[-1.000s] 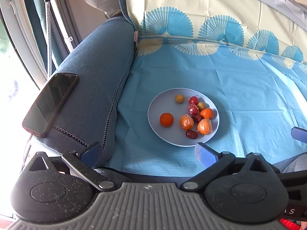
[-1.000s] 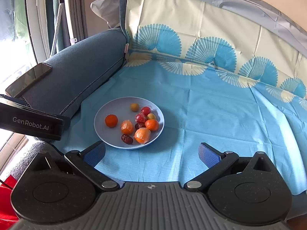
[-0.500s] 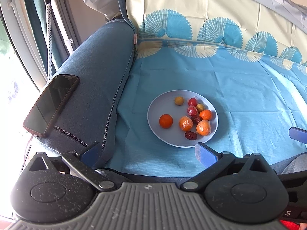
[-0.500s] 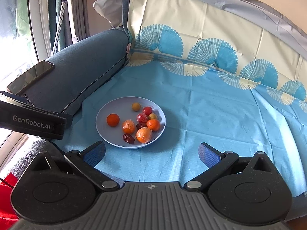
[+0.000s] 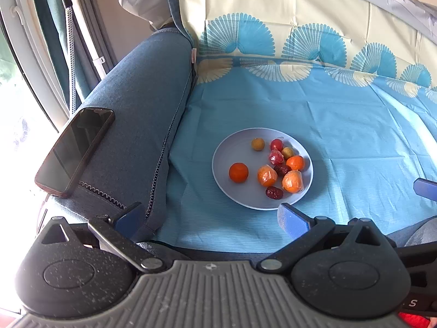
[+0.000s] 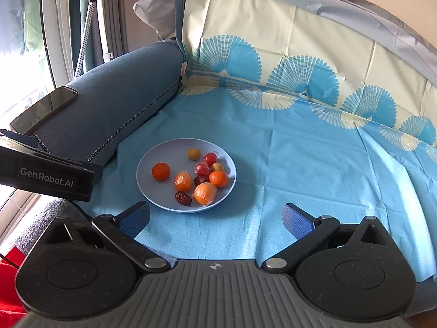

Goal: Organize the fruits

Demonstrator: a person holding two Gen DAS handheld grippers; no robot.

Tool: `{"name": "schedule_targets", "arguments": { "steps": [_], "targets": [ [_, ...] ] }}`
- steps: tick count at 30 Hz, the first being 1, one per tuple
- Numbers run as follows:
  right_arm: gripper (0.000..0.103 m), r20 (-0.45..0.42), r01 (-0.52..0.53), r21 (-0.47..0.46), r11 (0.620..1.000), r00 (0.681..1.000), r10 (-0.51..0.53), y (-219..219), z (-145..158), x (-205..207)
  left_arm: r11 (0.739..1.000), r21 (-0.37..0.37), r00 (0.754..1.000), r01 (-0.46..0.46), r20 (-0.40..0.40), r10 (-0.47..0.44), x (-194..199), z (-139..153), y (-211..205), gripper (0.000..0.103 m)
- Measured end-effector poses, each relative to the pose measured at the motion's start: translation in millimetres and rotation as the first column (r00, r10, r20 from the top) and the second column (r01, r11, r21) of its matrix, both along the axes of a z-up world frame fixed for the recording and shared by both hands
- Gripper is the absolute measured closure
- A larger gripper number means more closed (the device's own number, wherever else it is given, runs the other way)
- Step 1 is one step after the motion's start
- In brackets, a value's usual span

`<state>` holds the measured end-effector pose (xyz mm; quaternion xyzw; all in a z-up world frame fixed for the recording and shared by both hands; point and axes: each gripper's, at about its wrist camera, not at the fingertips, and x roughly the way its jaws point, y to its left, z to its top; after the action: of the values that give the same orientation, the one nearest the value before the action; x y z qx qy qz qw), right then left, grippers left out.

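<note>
A pale blue plate (image 5: 226,155) (image 6: 148,164) sits on a blue cloth on a sofa seat. It holds several small fruits: a bare orange (image 5: 238,172) (image 6: 161,171) at the left, two wrapped oranges (image 5: 266,175) (image 6: 205,193), red dates (image 5: 273,192) (image 6: 182,198), red cherry tomatoes (image 5: 276,145) (image 6: 210,158) and small yellowish fruits (image 5: 257,144) (image 6: 193,154). My left gripper (image 5: 210,217) is open and empty, near the plate's front edge. My right gripper (image 6: 217,218) is open and empty, just in front of the plate.
A black phone (image 5: 75,150) (image 6: 43,109) lies on the blue sofa armrest (image 5: 142,101) at the left. The cloth-covered backrest (image 6: 286,41) rises behind. The left gripper's body (image 6: 46,175) shows at the left of the right wrist view. A window is at the far left.
Both grippers have shifted slightly, mostly to the left; the plate sits a little further right in both views. Both stay open and empty.
</note>
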<state>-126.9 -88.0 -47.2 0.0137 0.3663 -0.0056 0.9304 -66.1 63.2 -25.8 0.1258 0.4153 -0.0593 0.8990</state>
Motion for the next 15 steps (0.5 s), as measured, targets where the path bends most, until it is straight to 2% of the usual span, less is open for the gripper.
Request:
{"name": "schedule_targets", "arguments": {
  "steps": [15],
  "targets": [
    [0.001,0.001,-0.003,-0.004,1.000,1.000,0.003,0.8,-1.2,0.8,1.000,0.003,1.000,0.001,0.001,-0.001,-0.4,0.4,-0.7,0.000]
  ]
}}
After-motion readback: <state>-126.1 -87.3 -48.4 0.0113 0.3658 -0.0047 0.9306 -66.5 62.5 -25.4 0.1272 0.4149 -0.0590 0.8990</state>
